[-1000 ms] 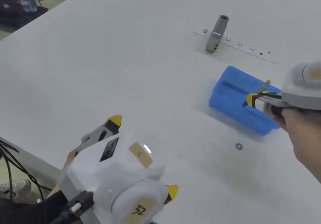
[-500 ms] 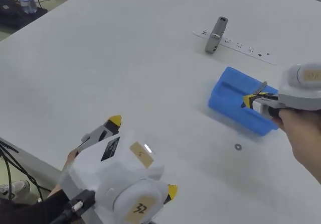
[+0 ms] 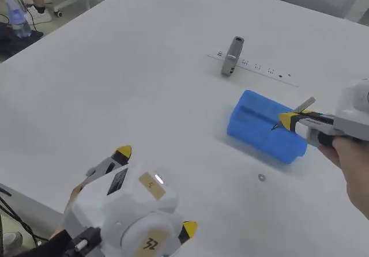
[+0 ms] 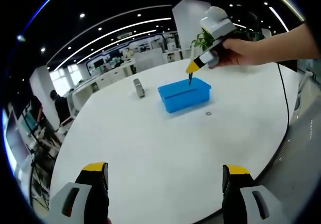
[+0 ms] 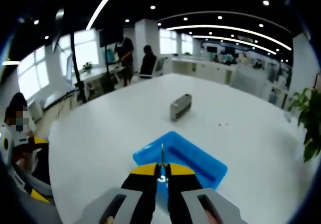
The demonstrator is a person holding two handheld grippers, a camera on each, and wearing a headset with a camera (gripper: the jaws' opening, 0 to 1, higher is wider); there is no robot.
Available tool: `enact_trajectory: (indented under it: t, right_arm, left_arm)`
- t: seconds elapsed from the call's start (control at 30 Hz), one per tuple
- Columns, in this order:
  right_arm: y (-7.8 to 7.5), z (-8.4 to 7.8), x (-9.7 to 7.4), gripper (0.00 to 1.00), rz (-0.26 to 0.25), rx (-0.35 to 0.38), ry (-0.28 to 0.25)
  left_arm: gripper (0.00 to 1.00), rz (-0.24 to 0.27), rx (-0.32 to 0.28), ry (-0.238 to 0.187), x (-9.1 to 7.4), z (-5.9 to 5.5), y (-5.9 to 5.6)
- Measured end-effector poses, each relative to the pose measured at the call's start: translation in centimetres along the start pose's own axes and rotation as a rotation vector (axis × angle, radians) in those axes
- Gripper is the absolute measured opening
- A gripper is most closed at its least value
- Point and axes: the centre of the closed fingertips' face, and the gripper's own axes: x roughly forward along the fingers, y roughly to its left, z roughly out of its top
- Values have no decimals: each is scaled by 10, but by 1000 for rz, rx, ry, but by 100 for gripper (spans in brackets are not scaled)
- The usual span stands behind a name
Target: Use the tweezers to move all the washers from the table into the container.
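Right gripper (image 5: 161,173) jaws are pressed together on the tweezers (image 5: 162,156). Tweezer tips hang over the blue container (image 3: 253,133); too small to tell if they pinch anything. Container contents: cannot tell. 1 washer (image 3: 262,177) lies on the table (image 3: 144,84) outside the container, on the person's side of the tips. Left gripper (image 4: 165,170) is spread and empty, well apart from the tweezers.

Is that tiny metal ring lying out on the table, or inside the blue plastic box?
Out. The small metal washer lies on the white table, clearly apart from the blue plastic container, on its near side.
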Motion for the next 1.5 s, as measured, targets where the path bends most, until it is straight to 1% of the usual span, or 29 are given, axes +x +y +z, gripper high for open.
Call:
enact_trajectory:
  t: [0.1, 0.23, 0.3, 0.4, 0.47, 0.57, 0.6, 0.67, 0.77, 0.93, 1.13, 1.37, 1.4, 1.5]
  right_arm:
    - [8, 1, -11, 3, 13, 10, -14]
    - [18, -6, -20, 3, 23, 12, -14]
    - [22, -12, -23, 3, 28, 12, -10]
    - [27, -25, -24, 3, 34, 15, 13]
    - [31, -36, -24, 3, 43, 32, 31]
    - [39, -52, -22, 3, 46, 29, 61]
    - [39, -54, -22, 3, 47, 30, 62]
    - [42, -61, -20, 3, 51, 33, 76]
    - [40, -71, -16, 3, 40, 23, 98]
    - [35, -79, -11, 3, 32, 42, 114]
    - [30, -84, -5, 3, 25, 45, 127]
    - [31, -91, -2, 3, 23, 51, 142]
    - [32, -89, -2, 3, 18, 47, 132]
    - [34, -90, -3, 3, 17, 31, 126]
  left_arm:
    - [96, -3, 5, -1, 0, 0, -1]
    - [96, -3, 4, -3, 0, 1, -1]
    - [96, -3, 4, -1, 0, 0, -1]
    - [96, -2, 5, 0, 0, 0, -1]
    - [96, -2, 6, -2, 0, 0, -1]
    - [96, -2, 10, 3, 0, -1, -1]
    - [96, -1, 10, 2, 0, 0, -1]
    - [96, -1, 8, 2, 0, 0, -1]
    - [96, 0, 6, 2, 1, 0, 0]
    - [96, 3, 6, 4, 1, -1, 0]
    - [96, 7, 9, 10, 1, -2, 1]
    - [96, 6, 11, 14, 1, -2, 0]
    - [96, 5, 11, 15, 1, -3, 0]
    - [96, 5, 11, 14, 1, -2, 0]
